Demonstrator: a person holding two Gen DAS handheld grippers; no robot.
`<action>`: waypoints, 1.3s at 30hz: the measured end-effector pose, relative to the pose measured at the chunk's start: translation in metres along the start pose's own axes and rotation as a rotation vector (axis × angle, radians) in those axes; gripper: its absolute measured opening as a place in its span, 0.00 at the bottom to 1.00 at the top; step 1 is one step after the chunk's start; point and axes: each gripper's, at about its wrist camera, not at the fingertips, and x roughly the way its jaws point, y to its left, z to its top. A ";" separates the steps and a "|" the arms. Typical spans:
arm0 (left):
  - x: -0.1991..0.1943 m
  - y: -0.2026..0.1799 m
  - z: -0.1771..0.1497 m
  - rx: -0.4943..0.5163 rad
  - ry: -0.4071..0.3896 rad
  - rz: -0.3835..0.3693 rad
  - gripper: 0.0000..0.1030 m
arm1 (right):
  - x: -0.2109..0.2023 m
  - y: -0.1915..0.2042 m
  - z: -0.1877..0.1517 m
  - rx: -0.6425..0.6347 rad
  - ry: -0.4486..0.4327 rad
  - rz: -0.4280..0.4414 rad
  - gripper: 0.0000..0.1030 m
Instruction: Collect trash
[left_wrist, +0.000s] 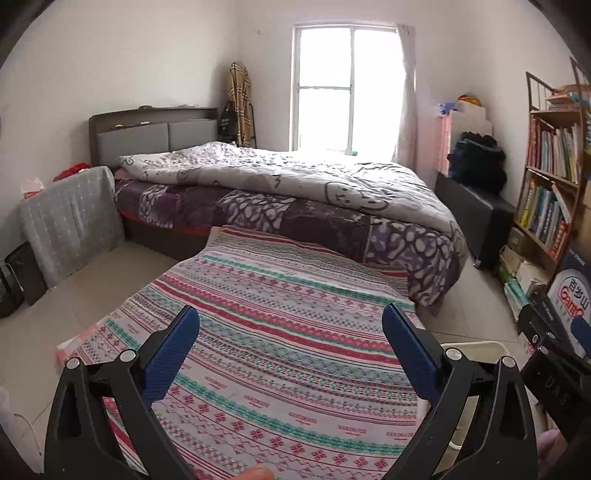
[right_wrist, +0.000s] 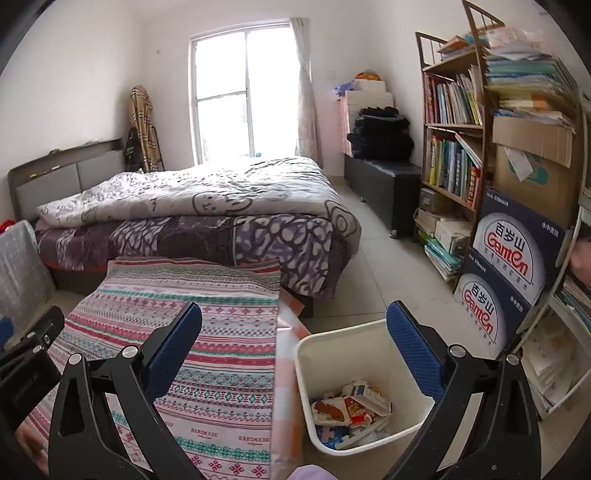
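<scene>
A white trash bin (right_wrist: 306, 354) stands on the floor to the right of a table under a striped patterned cloth (right_wrist: 207, 332). Crumpled wrappers and paper scraps (right_wrist: 351, 410) lie in its bottom. My right gripper (right_wrist: 293, 328) is open above the table's right edge and the bin, nothing between its blue pads. My left gripper (left_wrist: 290, 332) is open over the striped cloth (left_wrist: 280, 317), also with nothing in it. The bin's rim (left_wrist: 476, 345) shows just right of the left gripper, beside the other gripper's black body (left_wrist: 554, 354).
A bed (right_wrist: 207, 214) with a grey printed quilt lies beyond the table. A bookshelf (right_wrist: 454, 133) and stacked water cartons (right_wrist: 506, 266) line the right wall. A black bench (right_wrist: 384, 184) sits under the window side. A covered stand (left_wrist: 70, 218) is at the left.
</scene>
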 end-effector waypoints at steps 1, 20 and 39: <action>0.002 0.002 0.000 -0.004 0.003 0.003 0.93 | 0.002 0.002 0.000 -0.002 0.000 0.000 0.93; 0.003 0.012 0.001 0.003 0.014 0.015 0.93 | 0.005 0.017 -0.004 -0.026 0.008 0.017 0.93; 0.010 0.005 -0.002 -0.004 0.057 0.007 0.93 | 0.005 0.016 -0.004 -0.028 0.007 0.014 0.93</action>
